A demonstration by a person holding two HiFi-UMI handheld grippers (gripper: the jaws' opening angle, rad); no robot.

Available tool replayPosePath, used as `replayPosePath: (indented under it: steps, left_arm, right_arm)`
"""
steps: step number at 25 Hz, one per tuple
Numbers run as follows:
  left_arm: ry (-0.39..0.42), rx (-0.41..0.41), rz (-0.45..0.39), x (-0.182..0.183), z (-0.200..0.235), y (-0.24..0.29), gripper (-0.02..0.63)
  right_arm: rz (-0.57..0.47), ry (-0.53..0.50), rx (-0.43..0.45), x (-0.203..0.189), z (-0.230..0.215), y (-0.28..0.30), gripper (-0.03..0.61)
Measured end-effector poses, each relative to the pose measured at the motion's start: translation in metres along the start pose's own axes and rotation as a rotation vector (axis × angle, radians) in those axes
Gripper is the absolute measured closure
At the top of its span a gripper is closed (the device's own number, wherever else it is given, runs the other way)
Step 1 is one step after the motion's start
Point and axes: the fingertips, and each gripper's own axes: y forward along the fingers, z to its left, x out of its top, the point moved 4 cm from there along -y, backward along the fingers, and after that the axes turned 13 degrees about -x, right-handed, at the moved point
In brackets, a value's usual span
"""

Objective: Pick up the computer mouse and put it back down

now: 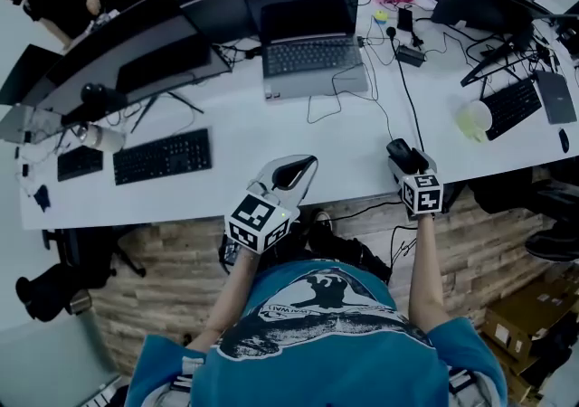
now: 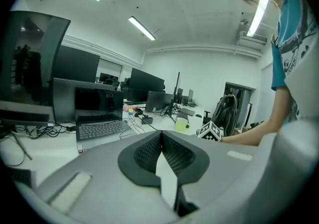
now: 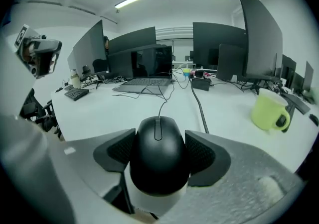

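Computer mouse [image 3: 158, 161], black with a scroll wheel down its middle, sits between the two ribbed pads of the right claw [image 3: 159, 149], which press on its left and right sides; the jaws stand wide, spread to the mouse's width. Its cable [image 3: 164, 99] runs off across the white desk [image 3: 124, 113]. From the head view the mouse [image 1: 399, 153] is at the desk's front edge, right of centre. Whether its underside touches the surface I cannot tell.

The left claw [image 2: 160, 141] has its pads closed tip to tip with nothing between them.

Lettering on the print of the teal shirt [image 1: 317, 342] is too small to read. Each marker cube [image 1: 422, 193] carries only black-and-white squares.

The right forearm reaches straight ahead, its claw tipped downward. The left forearm angles inward, its claw [image 1: 296, 170] lying over the desk's front edge and pointing up and to the right in the head view.

Farther off stand a yellow-green mug [image 3: 270, 111], a black keyboard [image 1: 163, 156], an open laptop [image 1: 312, 43] and dark monitors [image 3: 259, 39].
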Motion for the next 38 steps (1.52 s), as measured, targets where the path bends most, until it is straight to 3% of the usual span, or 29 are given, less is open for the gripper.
replayPosePath:
  steps: [8,15,17,19,25,38]
  left_arm:
    - [-0.004,0.040,0.017,-0.004,0.004,-0.012,0.598]
    - [-0.005,0.069,0.025,-0.005,0.004,-0.018,0.598]
    - [-0.008,0.073,0.024,-0.006,0.002,-0.019,0.597]
    - [-0.010,0.082,0.027,-0.008,0.000,-0.021,0.597]
    - [-0.019,0.110,0.028,-0.015,-0.005,-0.031,0.597]
    - [-0.034,0.148,0.006,-0.028,-0.014,-0.089,0.597]
  right_arm:
    - [0.073,-0.013,-0.034,-0.029,0.005,0.015,0.270]
    - [0.081,-0.008,-0.038,-0.029,0.006,0.016,0.264]
    - [0.077,0.008,-0.037,-0.027,0.006,0.015,0.233]
    - [0.055,0.032,-0.029,-0.021,0.006,0.011,0.204]
    - [-0.086,0.058,0.012,0.016,0.018,-0.026,0.207]
    - [-0.297,0.017,0.257,0.083,0.140,-0.112,0.328]
